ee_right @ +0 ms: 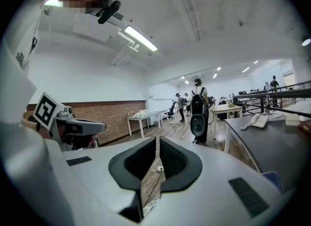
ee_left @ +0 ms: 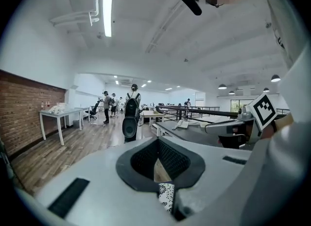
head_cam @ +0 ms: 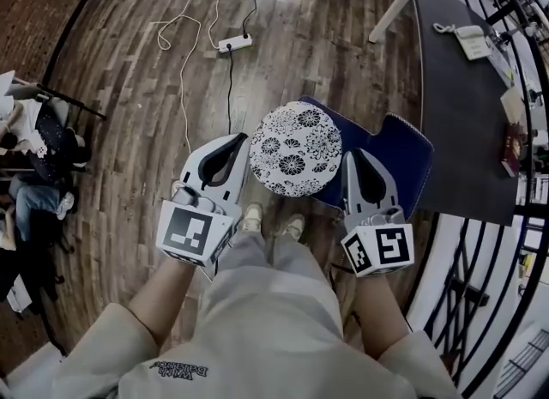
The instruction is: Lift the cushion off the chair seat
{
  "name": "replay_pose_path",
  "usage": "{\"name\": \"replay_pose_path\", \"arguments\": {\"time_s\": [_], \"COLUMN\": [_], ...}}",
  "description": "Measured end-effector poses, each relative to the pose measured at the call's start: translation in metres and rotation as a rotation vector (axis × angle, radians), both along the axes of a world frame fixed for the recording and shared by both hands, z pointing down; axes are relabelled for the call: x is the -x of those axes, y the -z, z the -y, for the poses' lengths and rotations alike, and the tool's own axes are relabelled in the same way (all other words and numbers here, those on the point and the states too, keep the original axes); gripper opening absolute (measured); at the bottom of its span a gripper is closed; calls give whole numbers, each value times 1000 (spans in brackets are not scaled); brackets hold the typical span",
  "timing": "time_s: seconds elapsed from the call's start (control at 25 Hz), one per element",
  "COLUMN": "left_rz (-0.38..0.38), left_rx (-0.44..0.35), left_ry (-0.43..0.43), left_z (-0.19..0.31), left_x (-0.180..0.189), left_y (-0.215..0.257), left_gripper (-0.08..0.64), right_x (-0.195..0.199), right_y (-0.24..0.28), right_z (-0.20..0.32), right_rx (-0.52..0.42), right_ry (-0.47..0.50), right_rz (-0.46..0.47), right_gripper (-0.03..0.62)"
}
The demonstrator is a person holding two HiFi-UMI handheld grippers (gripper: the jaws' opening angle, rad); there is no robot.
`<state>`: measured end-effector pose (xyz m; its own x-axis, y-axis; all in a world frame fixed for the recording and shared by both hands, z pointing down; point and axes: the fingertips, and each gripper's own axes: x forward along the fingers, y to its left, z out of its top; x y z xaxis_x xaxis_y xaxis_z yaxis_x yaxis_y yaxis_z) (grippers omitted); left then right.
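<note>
Cushion (head_cam: 294, 148), round with a black-and-white flower print, sits between the two grippers over the blue chair seat (head_cam: 395, 153), its left part overhanging the wooden floor (head_cam: 129, 88). The left gripper (head_cam: 240, 142) is clamped on the cushion's left rim, a strip of print pinched low between its jaws. The right gripper (head_cam: 350, 159) has its jaws pressed together at the right rim, a sliver of print between them.

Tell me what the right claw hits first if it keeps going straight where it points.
Right claw: likely the wooden floor near the white power strip; nothing nearer in line, depth unclear.
</note>
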<state>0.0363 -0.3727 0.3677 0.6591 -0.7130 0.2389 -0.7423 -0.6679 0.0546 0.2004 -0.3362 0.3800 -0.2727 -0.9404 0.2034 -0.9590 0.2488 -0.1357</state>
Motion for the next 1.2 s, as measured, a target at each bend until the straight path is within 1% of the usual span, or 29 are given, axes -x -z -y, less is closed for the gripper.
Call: {"name": "replay_pose_path", "arguments": {"time_s": [0.12, 0.16, 0.2, 0.24, 0.36, 0.52, 0.64, 0.68, 0.76, 0.84, 0.96, 1.04, 1.12, 1.2], "left_rz": [9, 11, 11, 9, 3, -3, 0, 1, -15, -26, -1, 6, 12, 31], "left_rx": [-32, -42, -45, -42, -29, -12, -50, -51, -16, 40, 95, 128, 164, 191], "left_ry": [-19, -26, -28, -27, -18, -6, -18, -17, -5, 18, 56, 70, 66, 46], "left_z": [22, 29, 36, 44, 65, 91, 106, 110, 117, 126, 139, 144, 143, 139], "left_x": [-14, -17, -20, -23, -32, -41, -52, -55, -58, -60, -61, -63, -66, -70], "left_y": [-18, -26, -36, -46, -84, -148, -199, -217, -254, -292, -350, -389, -426, -459], "left_gripper": [5, 5, 5, 5, 5, 5, 5, 5, 5, 5, 5, 5, 5, 5], "right_x": [-7, -9, -11, -13, -22, -30, -35, -35, -36, -38, -40, -40, -42, -48], "right_y": [-22, -33, -44, -57, -105, -179, -244, -266, -309, -351, -412, -452, -490, -526], "right_z": [29, 39, 49, 58, 82, 113, 132, 136, 145, 153, 164, 170, 170, 169], "right_rx": [8, 20, 34, 49, 94, 158, 215, 237, 282, 331, 396, 430, 471, 520], "right_ry": [-14, -21, -26, -31, -39, -48, -65, -66, -63, -60, -61, -48, -39, -53], "right_rz": [-25, -29, -31, -35, -51, -53, -35, -33, -46, -66, -81, -107, -141, -149], "right_gripper": [8, 34, 86, 120, 127, 146, 158, 164, 177, 190, 206, 216, 226, 233]}}
